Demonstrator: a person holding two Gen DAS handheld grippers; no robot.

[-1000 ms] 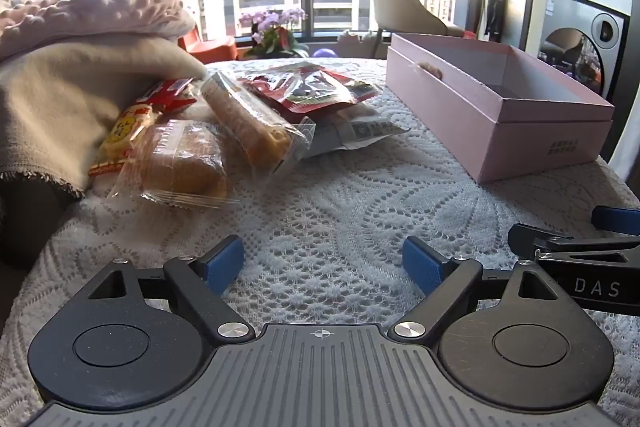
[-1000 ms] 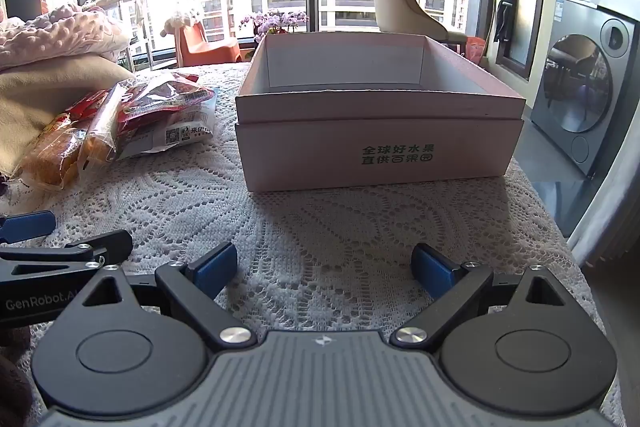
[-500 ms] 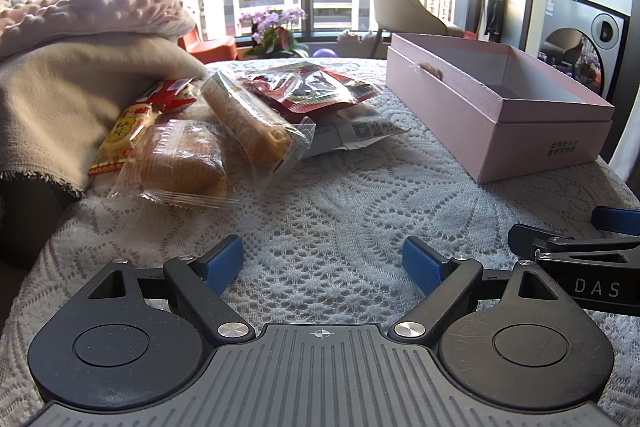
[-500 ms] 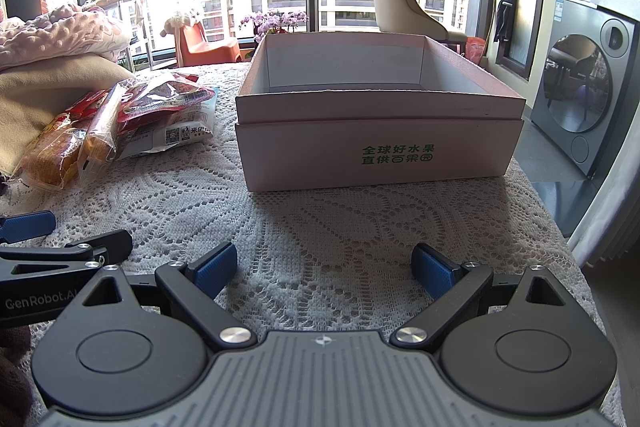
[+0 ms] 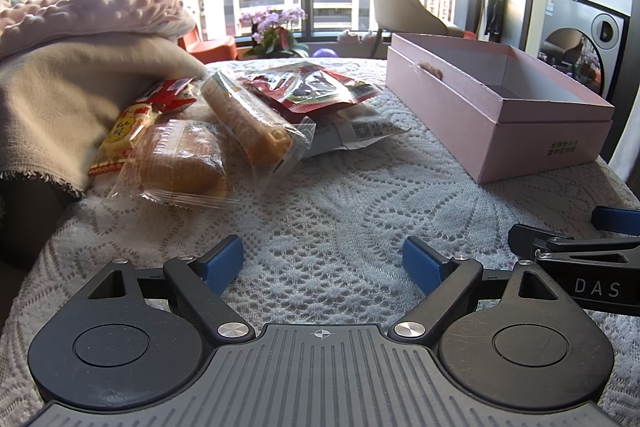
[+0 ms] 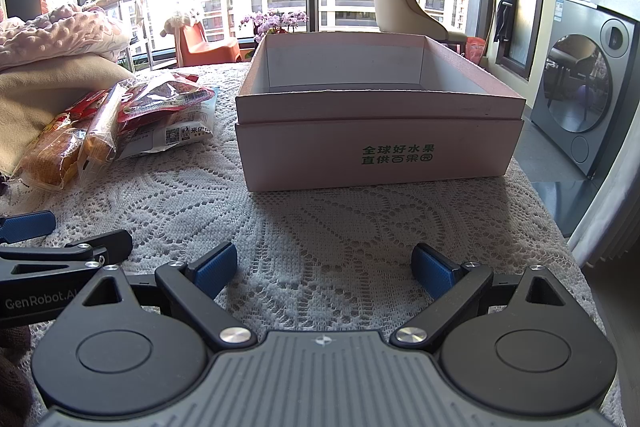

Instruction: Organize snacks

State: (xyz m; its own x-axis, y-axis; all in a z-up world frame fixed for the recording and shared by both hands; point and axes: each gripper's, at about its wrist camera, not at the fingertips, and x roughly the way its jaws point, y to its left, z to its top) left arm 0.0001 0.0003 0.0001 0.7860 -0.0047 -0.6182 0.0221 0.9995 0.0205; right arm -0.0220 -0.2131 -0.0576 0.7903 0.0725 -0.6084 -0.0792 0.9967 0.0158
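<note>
A pile of wrapped snacks lies on the lace tablecloth: a bread bun in clear wrap (image 5: 182, 163), a long cake stick (image 5: 250, 121), a red packet (image 5: 316, 89), a yellow-red packet (image 5: 128, 127) and a white packet (image 5: 360, 131). The pile also shows in the right wrist view (image 6: 120, 119). An open, empty pink box (image 6: 376, 131) stands to the right (image 5: 520, 115). My left gripper (image 5: 323, 263) is open and empty, short of the snacks. My right gripper (image 6: 324, 269) is open and empty, facing the box.
Folded beige and pink blankets (image 5: 72, 67) lie at the table's left, touching the snacks. The table's right edge (image 6: 560, 227) drops off near a washing machine (image 6: 588, 95). A chair (image 6: 404, 7) and flowers (image 6: 276, 23) stand behind the table by the window.
</note>
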